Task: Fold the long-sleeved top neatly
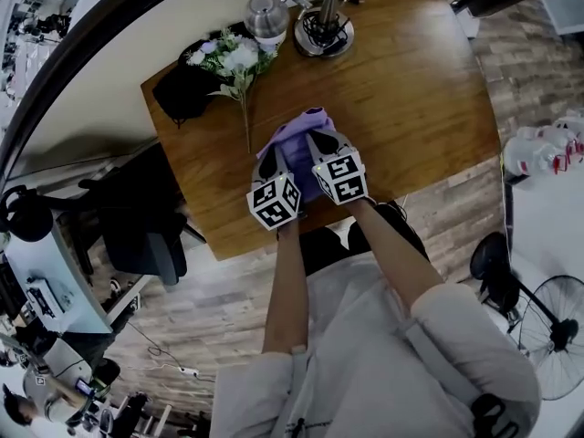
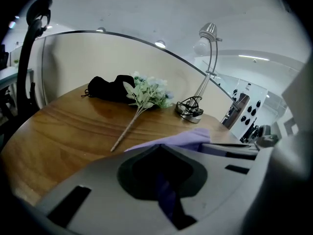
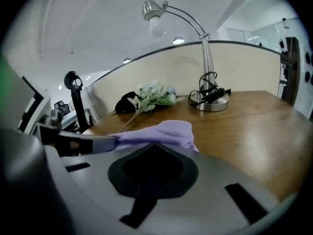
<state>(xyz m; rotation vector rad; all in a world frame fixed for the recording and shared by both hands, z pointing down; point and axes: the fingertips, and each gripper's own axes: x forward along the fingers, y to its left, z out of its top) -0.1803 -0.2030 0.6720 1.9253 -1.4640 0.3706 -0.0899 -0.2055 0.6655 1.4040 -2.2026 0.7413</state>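
Head view is showing a person standing over a wooden table (image 1: 420, 99), both arms reaching out to a lilac top (image 1: 294, 146) that is lying bunched near the table's near edge. The left gripper (image 1: 271, 160) and right gripper (image 1: 321, 140) are sitting side by side on it, nearly touching. Left gripper view is showing its jaws squeezed together with a strip of the lilac fabric running down between them, so it is pinching the top (image 2: 190, 138). Right gripper view is showing its jaws also closed, with a raised fold of the top (image 3: 168, 130) bunching right at their tips; it is looking like a pinch on that fold. Fabric is stretching across between the two grippers. Well apart from the top, at the far edge, a lamp (image 1: 324, 27) is standing, with flowers (image 1: 233, 57) and a black bundle (image 1: 182, 89) lying to its left.
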